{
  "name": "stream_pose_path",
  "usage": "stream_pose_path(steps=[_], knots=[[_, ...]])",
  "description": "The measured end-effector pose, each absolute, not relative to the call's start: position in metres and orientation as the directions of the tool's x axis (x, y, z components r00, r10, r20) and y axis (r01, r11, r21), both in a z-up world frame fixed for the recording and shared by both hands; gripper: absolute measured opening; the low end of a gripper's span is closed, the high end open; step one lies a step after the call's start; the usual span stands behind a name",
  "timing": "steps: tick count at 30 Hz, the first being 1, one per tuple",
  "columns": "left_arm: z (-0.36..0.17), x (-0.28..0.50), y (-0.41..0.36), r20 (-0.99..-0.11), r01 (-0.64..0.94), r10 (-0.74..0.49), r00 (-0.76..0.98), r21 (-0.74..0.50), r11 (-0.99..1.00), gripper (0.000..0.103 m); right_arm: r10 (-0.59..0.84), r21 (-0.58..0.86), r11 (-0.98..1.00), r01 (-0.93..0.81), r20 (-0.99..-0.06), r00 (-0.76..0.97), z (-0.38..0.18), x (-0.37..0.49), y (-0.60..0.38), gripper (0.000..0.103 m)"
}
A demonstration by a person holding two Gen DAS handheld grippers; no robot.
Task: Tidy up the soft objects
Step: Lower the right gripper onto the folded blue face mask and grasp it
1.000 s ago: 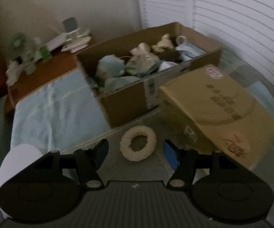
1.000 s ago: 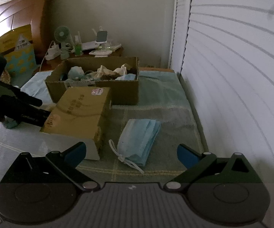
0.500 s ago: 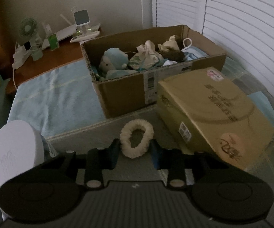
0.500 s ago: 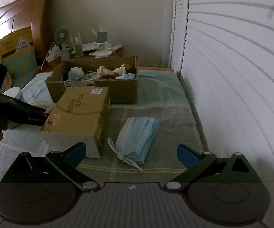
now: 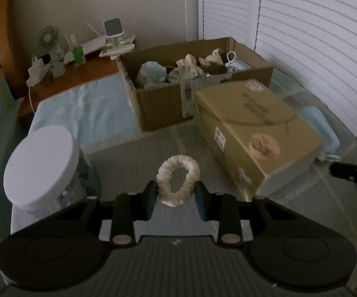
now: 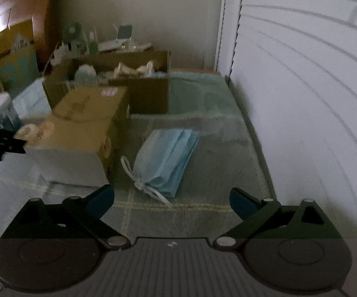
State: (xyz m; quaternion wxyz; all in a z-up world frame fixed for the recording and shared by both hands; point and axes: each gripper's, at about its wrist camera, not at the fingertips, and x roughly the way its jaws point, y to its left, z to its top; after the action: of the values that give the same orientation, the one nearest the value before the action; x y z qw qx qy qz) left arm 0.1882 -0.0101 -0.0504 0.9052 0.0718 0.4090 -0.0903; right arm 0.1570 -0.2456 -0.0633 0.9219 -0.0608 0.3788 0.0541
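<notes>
Left black two-finger gripper: matte black linkage arms, dark blue pads on fingertips, silver pivot screws, two round black discs flanking a ribbed grey housing with a small white mark. Right black two-finger gripper: same build, blue pads, silver screws.

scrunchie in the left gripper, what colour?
Cream white scrunchie, pinched in the left gripper; shows best in the left wrist view.

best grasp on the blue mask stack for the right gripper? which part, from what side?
Grip the face mask stack across its short width at mid-length, coming down from above with the open right gripper. It lies flat on the blanket, long axis running away from the gripper, both long edges free. Avoid the loose white ear loops at the near end; they would probably slip.
</notes>
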Motion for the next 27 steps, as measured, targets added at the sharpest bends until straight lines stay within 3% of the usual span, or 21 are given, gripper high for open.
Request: stream_pose_path(steps=[7, 13, 22, 27], knots=[[-0.061, 0.179, -0.008, -0.763, 0.209, -0.096, 0.639, 0.053, 0.977, 0.032, 0.001, -0.141, 0.981, -0.135, -0.689, 0.725, -0.080, 0.173, -0.235, 0.095], [-0.066, 0.175, -0.011, -0.755, 0.199, -0.075, 0.652, 0.075, 0.977, 0.038, -0.017, -0.169, 0.977, -0.132, -0.675, 0.737, -0.081, 0.183, -0.234, 0.094], [-0.069, 0.175, -0.011, -0.751, 0.176, -0.062, 0.657, 0.072, 0.982, 0.043, -0.048, -0.188, 0.976, -0.109, -0.674, 0.737, -0.078, 0.194, -0.228, 0.084], [-0.071, 0.173, -0.013, -0.740, 0.160, -0.045, 0.671, 0.086, 0.983, 0.051, -0.040, -0.182, 0.977, -0.112, -0.669, 0.742, -0.081, 0.198, -0.226, 0.084]])
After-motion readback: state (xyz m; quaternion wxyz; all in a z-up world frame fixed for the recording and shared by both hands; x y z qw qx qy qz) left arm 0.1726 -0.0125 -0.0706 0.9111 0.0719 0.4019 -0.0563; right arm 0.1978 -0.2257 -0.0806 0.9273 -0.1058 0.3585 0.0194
